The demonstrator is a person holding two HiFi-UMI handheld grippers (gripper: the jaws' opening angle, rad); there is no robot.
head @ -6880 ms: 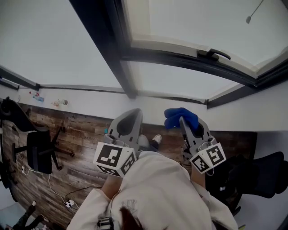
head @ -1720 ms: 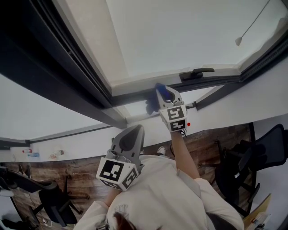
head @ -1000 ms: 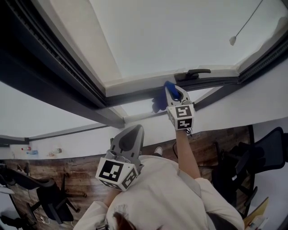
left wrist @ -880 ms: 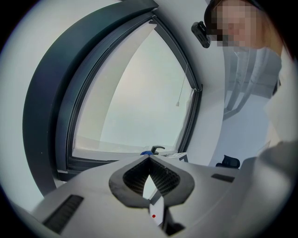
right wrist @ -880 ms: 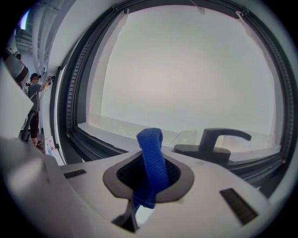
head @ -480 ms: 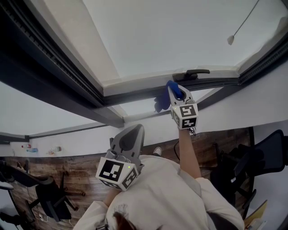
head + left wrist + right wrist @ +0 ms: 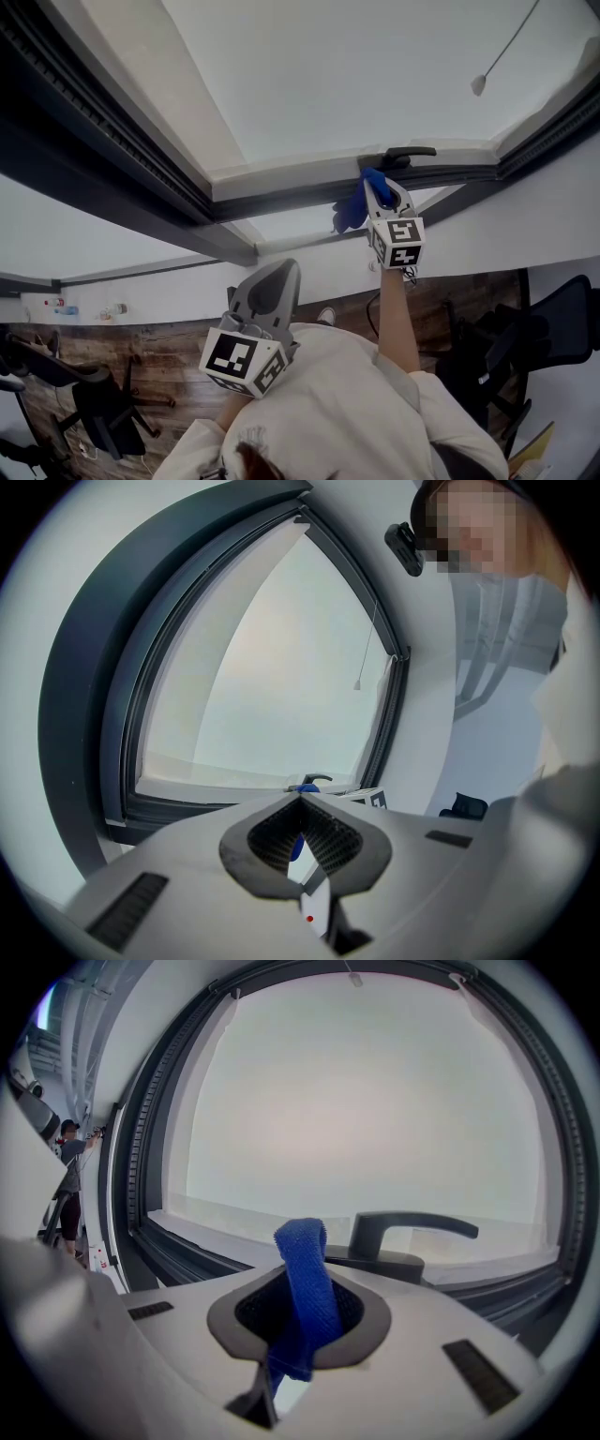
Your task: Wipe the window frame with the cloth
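Overhead, right gripper [image 7: 377, 187] clamped on blue cloth [image 7: 351, 214], cloth against dark window frame [image 7: 281, 199] beside window handle [image 7: 405, 154], left gripper [image 7: 275, 274] closed, empty, held low.

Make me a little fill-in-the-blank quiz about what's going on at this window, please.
1. The cloth clamped in the right gripper is coloured ___.
2. The left gripper, held low with its jaws together, holds ___.
3. The cloth is up at the dark window frame, right beside the window's black turning ___.
Missing words: blue; nothing; handle.
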